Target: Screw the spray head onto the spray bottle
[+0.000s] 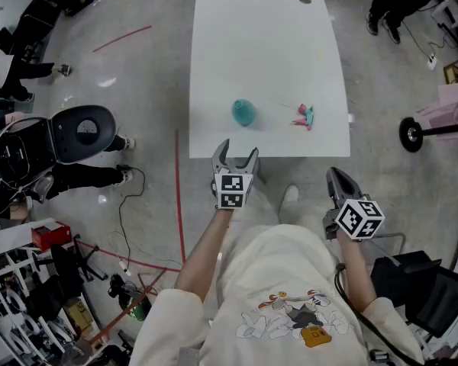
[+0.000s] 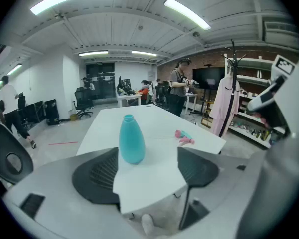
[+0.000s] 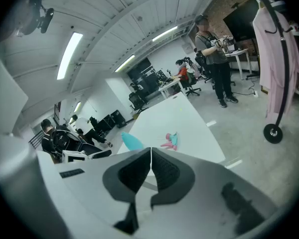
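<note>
Left claw (image 1: 238, 151) (square-marked cube (image 1: 233, 190)), teal bottle (image 1: 243, 112)

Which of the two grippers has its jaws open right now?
The left gripper: its jaws stand apart, empty, short of the teal spray bottle on the table. The right gripper has its jaws pressed together on nothing.

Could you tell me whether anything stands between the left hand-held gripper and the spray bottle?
Nothing visible does: only bare table separates the open left hand-held gripper from the spray bottle; the spray head lies aside.

No writing can be read on anything here.
</note>
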The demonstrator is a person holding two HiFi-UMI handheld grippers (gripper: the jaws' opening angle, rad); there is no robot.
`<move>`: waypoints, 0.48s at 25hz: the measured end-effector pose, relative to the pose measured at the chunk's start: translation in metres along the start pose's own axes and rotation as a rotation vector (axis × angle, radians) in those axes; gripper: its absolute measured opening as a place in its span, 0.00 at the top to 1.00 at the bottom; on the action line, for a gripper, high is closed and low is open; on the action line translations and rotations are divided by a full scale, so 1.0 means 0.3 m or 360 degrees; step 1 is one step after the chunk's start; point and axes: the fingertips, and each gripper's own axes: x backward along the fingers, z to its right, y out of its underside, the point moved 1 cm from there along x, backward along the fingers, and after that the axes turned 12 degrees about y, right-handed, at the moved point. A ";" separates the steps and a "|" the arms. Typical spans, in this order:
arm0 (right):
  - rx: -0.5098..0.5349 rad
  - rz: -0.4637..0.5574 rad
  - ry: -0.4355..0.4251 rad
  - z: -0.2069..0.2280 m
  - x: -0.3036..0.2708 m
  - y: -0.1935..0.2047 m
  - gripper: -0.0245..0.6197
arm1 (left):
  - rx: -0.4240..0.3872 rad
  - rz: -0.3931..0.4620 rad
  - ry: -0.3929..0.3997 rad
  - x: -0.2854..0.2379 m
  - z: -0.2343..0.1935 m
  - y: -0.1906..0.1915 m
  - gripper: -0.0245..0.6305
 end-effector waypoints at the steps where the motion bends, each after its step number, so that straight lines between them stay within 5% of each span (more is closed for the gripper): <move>1: -0.0021 -0.0009 0.0031 -0.004 -0.029 -0.004 0.95 | -0.0020 0.0017 -0.0007 -0.054 -0.057 0.017 0.39; 4: -0.0102 -0.0026 0.0108 -0.042 -0.105 -0.013 0.95 | -0.0106 0.0114 -0.0070 -0.172 -0.228 0.036 0.26; 8: -0.0101 -0.0042 0.0181 -0.117 -0.165 -0.036 0.95 | -0.0266 0.0251 -0.0080 -0.303 -0.350 -0.007 0.22; 12: -0.0149 -0.0090 0.0245 -0.135 -0.221 -0.026 0.95 | -0.0220 0.0307 0.0019 -0.429 -0.393 -0.036 0.22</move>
